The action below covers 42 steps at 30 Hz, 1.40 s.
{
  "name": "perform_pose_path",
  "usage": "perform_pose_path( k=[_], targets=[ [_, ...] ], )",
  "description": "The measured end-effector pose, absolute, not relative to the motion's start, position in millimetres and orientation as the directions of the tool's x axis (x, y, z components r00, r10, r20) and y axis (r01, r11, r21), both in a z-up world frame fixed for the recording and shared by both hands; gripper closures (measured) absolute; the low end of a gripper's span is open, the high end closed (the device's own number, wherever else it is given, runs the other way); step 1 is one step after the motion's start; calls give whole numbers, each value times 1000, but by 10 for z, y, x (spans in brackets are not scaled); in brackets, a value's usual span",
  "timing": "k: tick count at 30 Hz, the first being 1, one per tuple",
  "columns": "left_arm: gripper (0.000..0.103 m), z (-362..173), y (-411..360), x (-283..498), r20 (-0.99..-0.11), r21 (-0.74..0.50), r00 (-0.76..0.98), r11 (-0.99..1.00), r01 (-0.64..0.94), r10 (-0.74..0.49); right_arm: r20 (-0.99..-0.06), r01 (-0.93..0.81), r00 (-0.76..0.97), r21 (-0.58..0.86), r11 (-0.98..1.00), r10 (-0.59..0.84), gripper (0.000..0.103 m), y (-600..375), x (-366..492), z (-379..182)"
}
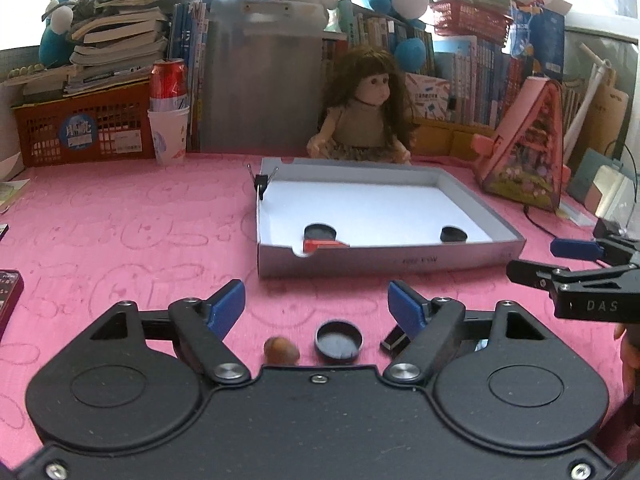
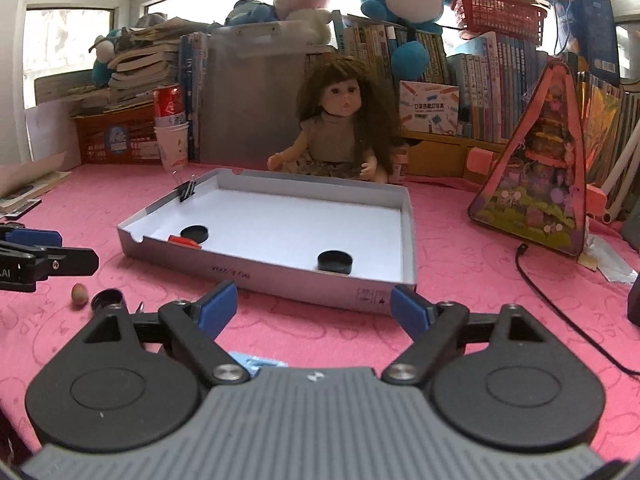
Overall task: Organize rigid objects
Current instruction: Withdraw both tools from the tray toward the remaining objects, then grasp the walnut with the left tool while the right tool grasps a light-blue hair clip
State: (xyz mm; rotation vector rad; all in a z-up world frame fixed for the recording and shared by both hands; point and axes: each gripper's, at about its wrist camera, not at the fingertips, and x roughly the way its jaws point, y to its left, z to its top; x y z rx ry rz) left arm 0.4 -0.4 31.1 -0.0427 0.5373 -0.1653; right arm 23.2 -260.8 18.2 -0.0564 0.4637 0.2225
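Observation:
A grey shallow box (image 1: 400, 258) (image 2: 280, 276) sits on the pink mat and holds two black caps (image 1: 453, 235) (image 2: 335, 261), (image 1: 319, 232) (image 2: 194, 234) and a red piece (image 1: 324, 245) (image 2: 184, 241). A binder clip (image 1: 261, 182) (image 2: 186, 190) is on its left rim. My left gripper (image 1: 316, 306) is open, just above a loose black cap (image 1: 338, 340) (image 2: 107, 299), a brown nut (image 1: 281, 351) (image 2: 79, 294) and a small dark piece (image 1: 394, 338). My right gripper (image 2: 314, 306) is open and empty before the box's near wall.
A doll (image 1: 366, 108) (image 2: 340, 120) sits behind the box. A pink triangular toy house (image 1: 528, 148) (image 2: 544, 168) and a black cable (image 2: 560, 312) lie at the right. A cup stack with a red can (image 1: 170, 112), an orange basket (image 1: 84, 128) and books line the back.

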Motion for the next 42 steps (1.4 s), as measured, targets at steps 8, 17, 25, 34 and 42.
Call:
perform_pose_path(
  k=[8, 17, 25, 34, 42],
  targets=[
    [41, 174, 88, -59, -527, -68, 841, 993, 96, -117, -468, -213, 864, -7, 977, 185, 15, -2608, 159, 65],
    [52, 55, 111, -2, -558, -74, 821, 993, 95, -120, -520, -217, 830, 29, 976, 201, 28, -2622, 164, -46],
    [52, 3, 110, 42, -564, -58, 820, 995, 81, -100, -516, -264, 819, 46, 963, 249, 29, -2558, 127, -54],
    [55, -36, 99, 69, -560, -56, 823, 995, 77, -95, -540, -261, 801, 73, 963, 258, 34, -2511, 167, -109],
    [75, -60, 98, 63, -567, -68, 817, 994, 83, -106, -544, -266, 793, 98, 959, 275, 55, -2493, 164, -115]
  ],
)
